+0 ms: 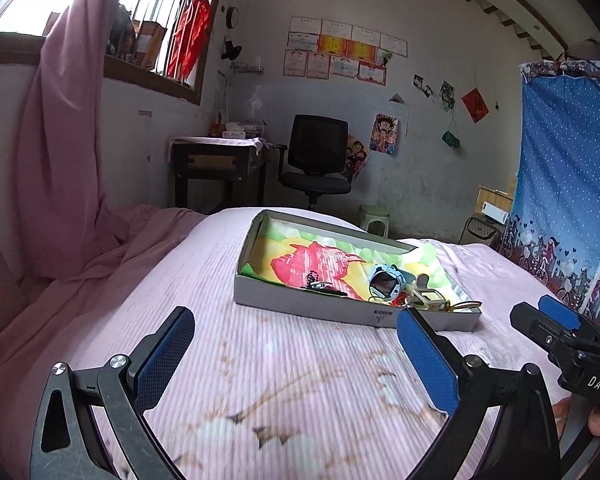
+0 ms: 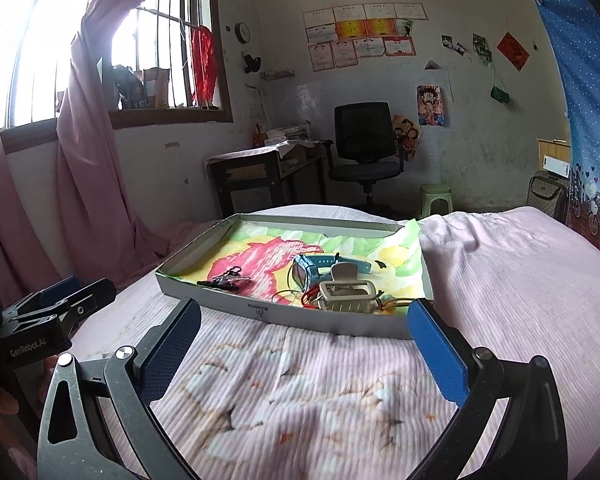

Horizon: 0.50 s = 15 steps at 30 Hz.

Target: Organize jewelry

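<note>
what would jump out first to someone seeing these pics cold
A shallow cardboard box sits on the pink bedspread, lined with a bright red, yellow and green drawing. At its near right end lie a blue watch, a beige hair claw clip and tangled cords. Both tools, left and right, are wide open in front of it, empty.

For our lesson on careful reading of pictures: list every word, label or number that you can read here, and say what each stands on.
"DAS": on the black body of the right gripper, cut off by the frame edge.
"GenRobot.AI": on the black body of the left gripper.
Small printed label on the front wall of the box: too small to read.
Certificates and red paper on the wall: too blurred to read.
</note>
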### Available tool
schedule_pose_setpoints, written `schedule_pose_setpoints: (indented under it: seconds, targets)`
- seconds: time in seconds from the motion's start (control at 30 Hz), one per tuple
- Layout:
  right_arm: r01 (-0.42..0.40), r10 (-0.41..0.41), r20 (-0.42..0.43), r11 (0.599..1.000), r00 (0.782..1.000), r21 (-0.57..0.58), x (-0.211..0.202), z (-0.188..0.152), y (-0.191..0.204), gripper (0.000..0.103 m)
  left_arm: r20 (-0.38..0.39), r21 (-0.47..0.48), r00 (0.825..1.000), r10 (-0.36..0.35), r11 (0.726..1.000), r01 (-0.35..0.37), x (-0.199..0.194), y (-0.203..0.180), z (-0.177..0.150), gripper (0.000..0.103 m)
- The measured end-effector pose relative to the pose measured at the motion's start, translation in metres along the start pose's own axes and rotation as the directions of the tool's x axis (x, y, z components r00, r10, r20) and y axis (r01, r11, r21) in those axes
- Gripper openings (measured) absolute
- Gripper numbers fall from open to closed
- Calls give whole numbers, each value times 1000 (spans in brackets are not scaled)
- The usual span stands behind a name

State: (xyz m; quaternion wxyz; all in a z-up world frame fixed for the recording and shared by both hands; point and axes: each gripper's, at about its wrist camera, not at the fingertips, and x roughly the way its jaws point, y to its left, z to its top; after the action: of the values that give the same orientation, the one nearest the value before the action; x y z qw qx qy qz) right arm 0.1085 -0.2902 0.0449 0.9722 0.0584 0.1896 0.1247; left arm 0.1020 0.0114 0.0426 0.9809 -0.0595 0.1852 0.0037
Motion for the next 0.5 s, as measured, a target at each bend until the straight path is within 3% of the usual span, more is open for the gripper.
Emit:
schedule_pose_setpoints:
  seconds: [0.23, 0.5]
  targets:
    - [6, -5, 15, 1000, 1000, -12, -25, -9, 4, 102, 38, 11, 999, 1, 1000, -2, -28, -1, -7, 102]
    - [13, -12, 20, 1000, 1000, -14, -47, -18, 8, 102, 28, 6, 1000, -3, 1000, 2, -49, 0, -23, 102]
